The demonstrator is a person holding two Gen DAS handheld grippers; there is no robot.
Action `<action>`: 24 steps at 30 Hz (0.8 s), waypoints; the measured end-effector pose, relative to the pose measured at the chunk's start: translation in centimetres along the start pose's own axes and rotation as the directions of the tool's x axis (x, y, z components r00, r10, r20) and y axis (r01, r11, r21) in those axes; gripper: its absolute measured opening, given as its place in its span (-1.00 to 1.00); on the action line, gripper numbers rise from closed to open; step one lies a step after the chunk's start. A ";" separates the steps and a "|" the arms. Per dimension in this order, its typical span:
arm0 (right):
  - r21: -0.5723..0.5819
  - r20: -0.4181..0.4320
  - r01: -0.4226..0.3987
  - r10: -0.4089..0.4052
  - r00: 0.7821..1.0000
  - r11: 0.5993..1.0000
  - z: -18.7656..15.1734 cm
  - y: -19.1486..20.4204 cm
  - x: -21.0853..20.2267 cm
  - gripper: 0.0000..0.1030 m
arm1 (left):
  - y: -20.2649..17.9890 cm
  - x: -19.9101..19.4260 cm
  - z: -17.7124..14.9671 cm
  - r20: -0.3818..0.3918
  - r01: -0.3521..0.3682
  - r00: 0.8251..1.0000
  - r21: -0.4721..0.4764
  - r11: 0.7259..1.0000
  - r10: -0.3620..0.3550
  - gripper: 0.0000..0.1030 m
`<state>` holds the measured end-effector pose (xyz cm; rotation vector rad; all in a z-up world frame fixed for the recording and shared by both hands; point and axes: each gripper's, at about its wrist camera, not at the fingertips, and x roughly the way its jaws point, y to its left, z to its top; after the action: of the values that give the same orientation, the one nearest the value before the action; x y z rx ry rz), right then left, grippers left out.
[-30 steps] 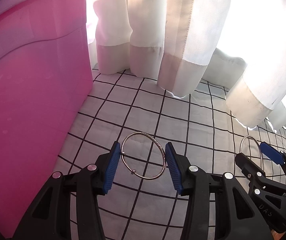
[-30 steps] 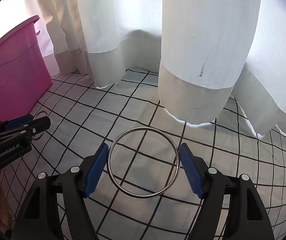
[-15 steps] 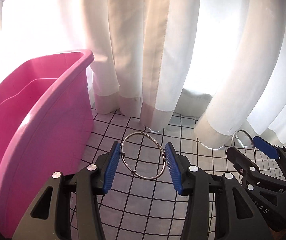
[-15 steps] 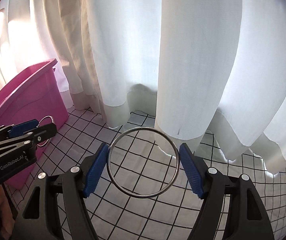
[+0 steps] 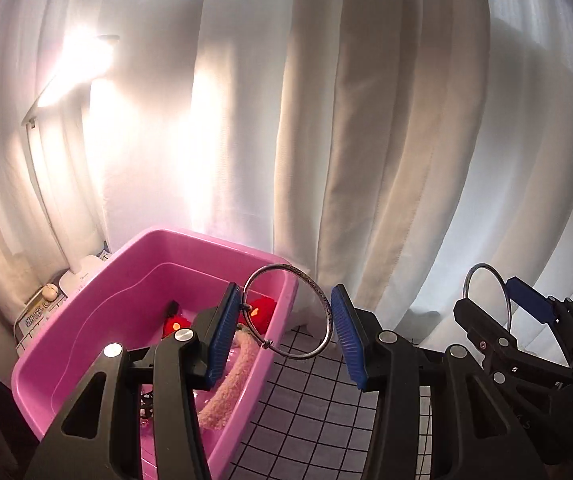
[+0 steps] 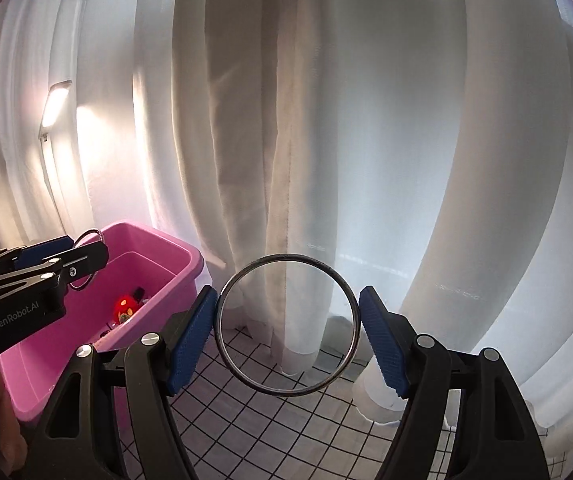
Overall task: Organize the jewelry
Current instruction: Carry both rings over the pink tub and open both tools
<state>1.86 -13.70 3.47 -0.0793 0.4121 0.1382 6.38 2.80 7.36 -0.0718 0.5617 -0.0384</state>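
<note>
At eleven o'clock of the left gripper [image 5: 286, 330] (clamped on an engraved silver bangle [image 5: 323, 303]) sits a pink plastic tub [image 5: 98, 320]; a plain metal ring [image 6: 286, 325] is pinched by the right gripper [image 6: 288, 340].

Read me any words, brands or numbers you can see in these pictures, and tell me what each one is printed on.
"GenRobot.AI": white lettering on the black body of the left tongs, seen from the right wrist view.
Blue and white lettering on a flat packet behind the pink bin: too blurred to read.
Faint embossed letters on the right tongs body, left wrist view: not legible.
The engraved band on the bangle: pattern only, unreadable.
</note>
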 end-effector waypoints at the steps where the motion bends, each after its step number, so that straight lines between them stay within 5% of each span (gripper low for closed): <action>1: -0.011 0.005 -0.022 0.022 1.000 1.000 0.5 1.1 0.4 0.36 | 1.2 -0.3 0.4 0.008 -0.021 1.000 -0.007 1.000 0.021 -0.12; 6: -0.065 0.011 -0.140 0.141 0.990 0.988 2.4 6.6 2.5 0.36 | 7.3 -0.6 0.7 0.000 -0.135 0.991 -0.049 0.990 0.136 -0.12; 12: -0.132 -0.060 -0.241 0.235 0.970 0.962 3.0 13.0 6.6 0.36 | 14.8 1.1 -1.6 -0.113 -0.226 0.971 -0.125 0.966 0.212 -0.12; 24: -0.178 -0.249 -0.262 0.214 0.945 0.949 1.7 18.5 13.5 0.36 | 19.7 5.3 -4.4 -0.298 -0.275 0.929 -0.150 0.950 0.221 -0.09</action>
<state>12.03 6.31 -1.36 -0.2542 0.6351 0.4164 8.83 21.89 -0.65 -0.1826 0.8523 0.2581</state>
